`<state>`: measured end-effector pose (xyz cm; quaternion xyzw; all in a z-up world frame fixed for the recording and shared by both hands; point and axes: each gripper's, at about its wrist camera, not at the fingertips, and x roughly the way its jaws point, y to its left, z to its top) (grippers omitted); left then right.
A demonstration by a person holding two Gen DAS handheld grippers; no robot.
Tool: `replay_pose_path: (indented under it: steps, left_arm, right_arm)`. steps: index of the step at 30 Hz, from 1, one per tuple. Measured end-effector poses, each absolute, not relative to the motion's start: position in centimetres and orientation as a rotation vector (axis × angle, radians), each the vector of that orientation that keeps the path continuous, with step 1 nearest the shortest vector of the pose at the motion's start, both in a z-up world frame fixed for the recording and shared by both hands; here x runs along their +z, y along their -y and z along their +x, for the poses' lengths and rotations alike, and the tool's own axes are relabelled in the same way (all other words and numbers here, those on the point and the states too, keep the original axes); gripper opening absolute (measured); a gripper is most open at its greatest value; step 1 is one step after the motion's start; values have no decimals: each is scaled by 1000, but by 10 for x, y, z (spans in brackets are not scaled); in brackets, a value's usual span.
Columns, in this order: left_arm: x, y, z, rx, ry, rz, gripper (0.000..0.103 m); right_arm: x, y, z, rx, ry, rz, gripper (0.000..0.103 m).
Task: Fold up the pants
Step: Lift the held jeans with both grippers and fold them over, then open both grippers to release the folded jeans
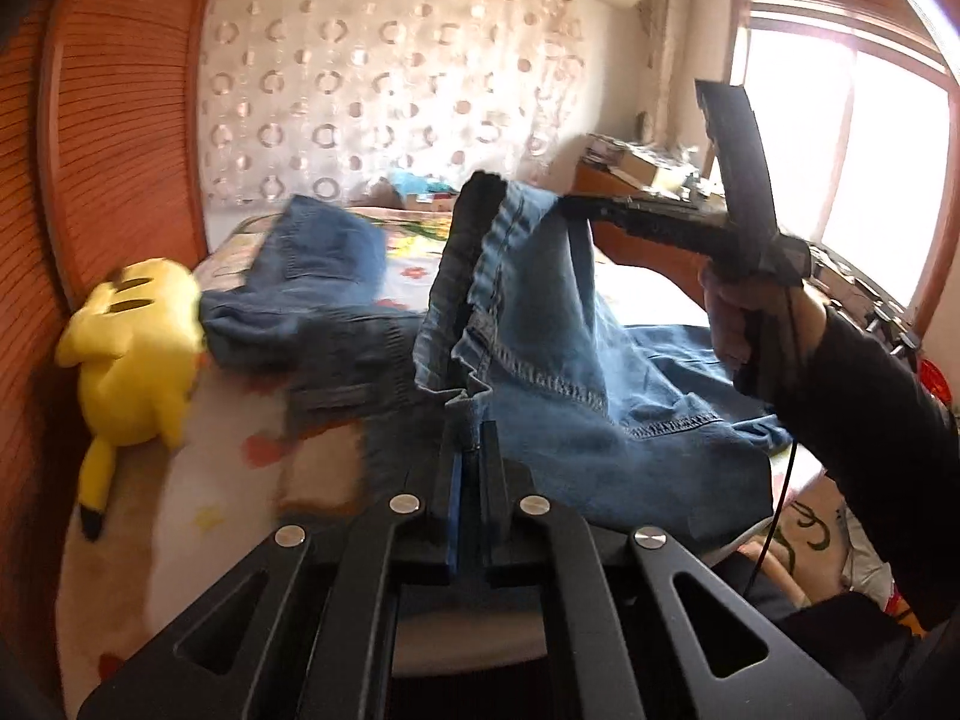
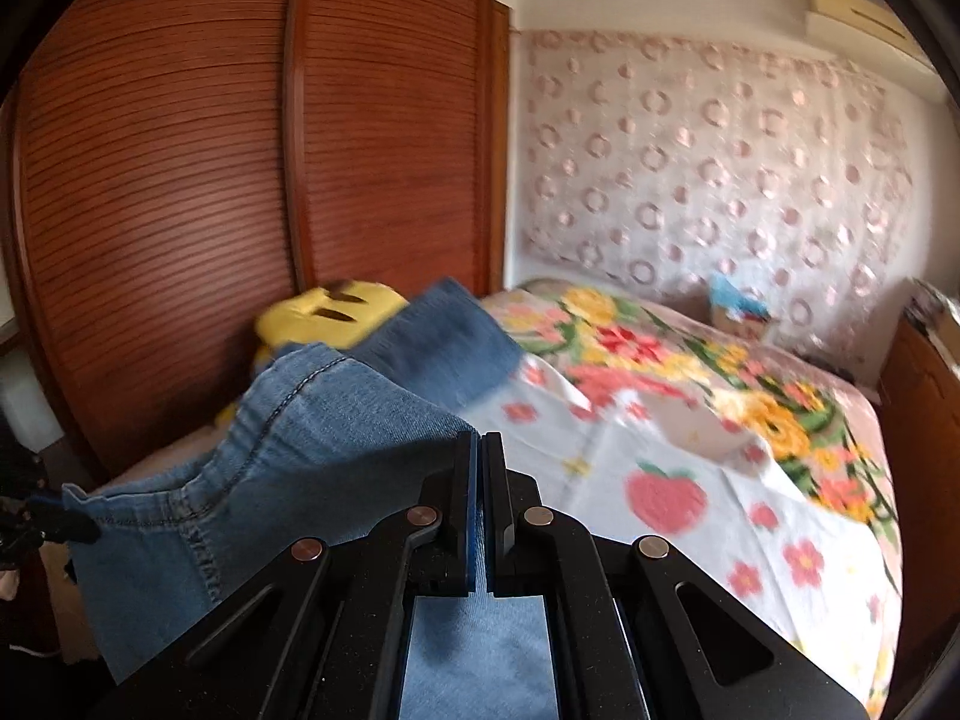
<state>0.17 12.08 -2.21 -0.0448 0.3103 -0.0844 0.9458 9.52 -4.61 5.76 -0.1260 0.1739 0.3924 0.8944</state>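
Daylight pours in through the window [image 1: 840,138] at the right of the left wrist view, blown out to white glare. The jeans [image 1: 540,330] and yellow plush toy [image 1: 141,354] are smeared by motion blur, as is the floral bedspread [image 2: 690,420] in the right wrist view. Both fisheye pictures bend the wardrobe doors [image 2: 180,180] and darken at the corners.

Yellow plush toy [image 1: 135,354] on floral bedspread [image 2: 690,420], slatted wooden wardrobe doors [image 2: 240,150], circle-patterned curtain [image 1: 384,84], bright window [image 1: 840,150]
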Motion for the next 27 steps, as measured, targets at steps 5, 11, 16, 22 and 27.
replay_pose_path:
  steps: [5,11,16,22,27]
  left_arm:
    - [-30,-145,-20,-106,-660,-99,5]
    - [-55,-156,-12,-66,-752,-108,10]
    - [-54,-159,-12,-54,-745,-104,46]
    - [-49,-155,6,-73,-728,-102,71]
    - [-46,-139,24,-105,-719,-89,75]
  right_arm:
    - [50,-4,87,905,-356,-304,1]
    - [23,-35,94,942,-427,-342,1]
    - [21,-19,100,917,-463,-338,23]
    - [26,23,96,863,-489,-261,44]
    - [12,67,74,769,-526,-195,45]
